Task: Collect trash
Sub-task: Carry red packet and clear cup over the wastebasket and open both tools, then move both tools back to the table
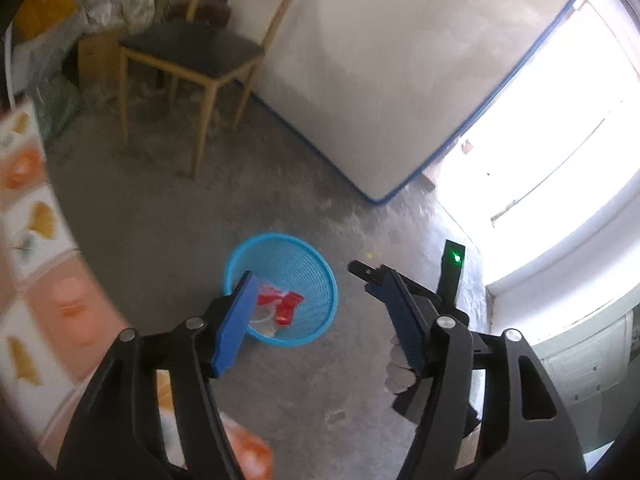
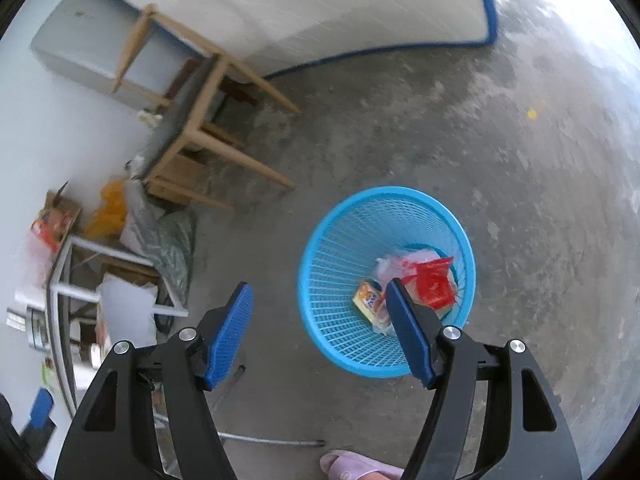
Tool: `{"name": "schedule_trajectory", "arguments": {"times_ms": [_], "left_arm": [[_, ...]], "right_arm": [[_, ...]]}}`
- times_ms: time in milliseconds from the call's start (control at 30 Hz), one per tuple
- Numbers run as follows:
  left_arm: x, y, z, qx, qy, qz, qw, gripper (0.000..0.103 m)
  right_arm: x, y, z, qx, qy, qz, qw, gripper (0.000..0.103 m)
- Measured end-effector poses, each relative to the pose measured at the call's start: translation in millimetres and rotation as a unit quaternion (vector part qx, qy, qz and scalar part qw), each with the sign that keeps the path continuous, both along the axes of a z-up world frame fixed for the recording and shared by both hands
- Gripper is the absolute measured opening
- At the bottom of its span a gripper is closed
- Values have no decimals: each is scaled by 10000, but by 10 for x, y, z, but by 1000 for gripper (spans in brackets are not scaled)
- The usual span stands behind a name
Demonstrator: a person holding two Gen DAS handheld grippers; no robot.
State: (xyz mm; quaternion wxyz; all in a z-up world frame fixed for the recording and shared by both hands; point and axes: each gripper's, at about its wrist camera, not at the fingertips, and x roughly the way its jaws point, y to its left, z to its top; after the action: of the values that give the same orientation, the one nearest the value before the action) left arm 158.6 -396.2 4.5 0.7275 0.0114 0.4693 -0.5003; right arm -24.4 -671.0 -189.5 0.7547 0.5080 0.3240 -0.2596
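Bare concrete floor (image 2: 460, 128) lay under both tools. Left gripper (image 1: 320, 316) and right gripper (image 2: 320, 332) stood wide open and held nothing. Blue mesh basket (image 2: 332, 248) sat ahead of the fingers, with red wrapper (image 2: 430, 282) and yellow packet (image 2: 368, 298) inside, probably dropped there as collected trash.

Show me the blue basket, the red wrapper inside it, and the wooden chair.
blue basket (image 2: 340, 240): right wrist view, bare inner mesh wall.
red wrapper (image 2: 432, 282): right wrist view, middle of the wrapper.
wooden chair (image 1: 192, 46): left wrist view, dark seat.
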Motion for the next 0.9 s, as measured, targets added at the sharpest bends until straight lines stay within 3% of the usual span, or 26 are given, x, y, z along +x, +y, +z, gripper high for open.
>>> {"name": "schedule_trajectory", "arguments": {"times_ms": [133,267,433,567,767,900], "left_arm": [[-120,454,248,-71,-423,92,9990,70],[-274,983,401,-32,-723,192,9972,79],[-371,1810,469,-4,-893,743,9932,83],[-441,2468,477,60,-972,1398,9854,83],[-588,3290,332,241,-1090,2076,9718,83],[-715,3936,192,385,-975,2761,9554,83]], "right_arm": [[-117,303,380,-326,-222,326,9987,67],[-210,709,761,-640,-140,870,9940,68],[-150,1206,1127,-687,-208,1598,9845,69],[-34,1554,1368,-666,-445,1988,9768,69],[333,2211,1660,-550,-797,2749,9566,69],[644,2847,1817,-336,-1075,3554,9279,69]]}}
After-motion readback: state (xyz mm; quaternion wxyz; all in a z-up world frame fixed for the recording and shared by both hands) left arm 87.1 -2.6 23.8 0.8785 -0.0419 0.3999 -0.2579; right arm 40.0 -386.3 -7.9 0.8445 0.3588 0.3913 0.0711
